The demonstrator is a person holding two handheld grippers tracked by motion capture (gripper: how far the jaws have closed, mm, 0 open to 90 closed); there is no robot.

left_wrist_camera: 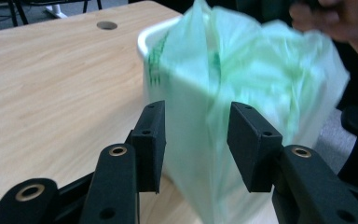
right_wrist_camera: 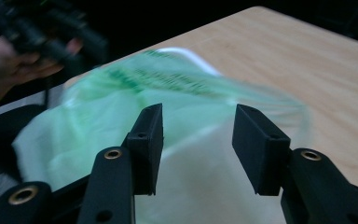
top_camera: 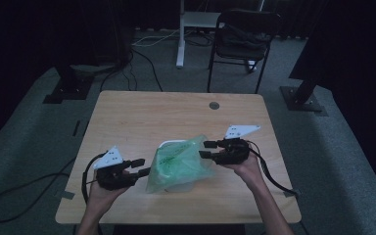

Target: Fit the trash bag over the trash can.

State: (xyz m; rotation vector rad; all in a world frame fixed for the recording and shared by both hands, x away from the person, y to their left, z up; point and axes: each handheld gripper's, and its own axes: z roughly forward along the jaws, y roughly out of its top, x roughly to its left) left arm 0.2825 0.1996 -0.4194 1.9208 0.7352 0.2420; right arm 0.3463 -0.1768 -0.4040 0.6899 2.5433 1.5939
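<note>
Green translucent plastic bag (top_camera: 178, 164) is draped over a white plastic bin (top_camera: 172, 145) on the near half of your light wooden table (top_camera: 127, 122), roughly midway between your two hands. In the high view its long axis runs on a diagonal, from a low corner at the near left up to a raised peak at the far right, and that peak points toward your right gripper. The film stands loose and rumpled, and both gripper views show it blurred. Dark green print (left_wrist_camera: 154, 65) runs along one face; it cannot be read. Part of the bin's white rim shows bare on the far side.

Your left gripper (top_camera: 142, 167) sits just beside the bag's near-left corner. In the left gripper view (left_wrist_camera: 196, 140) its jaws stand apart, with the bag's film in the gap and neither pad pressing on it.

Your right gripper (top_camera: 206, 149) sits just beside the bag's raised far-right end. In the right gripper view (right_wrist_camera: 196, 142) its jaws likewise stand apart, with the bag beyond and below them and nothing pinched.

Each gripper carries a grey three-cornered plate, and a black cable trails from each toward the near edge of the table.
</note>
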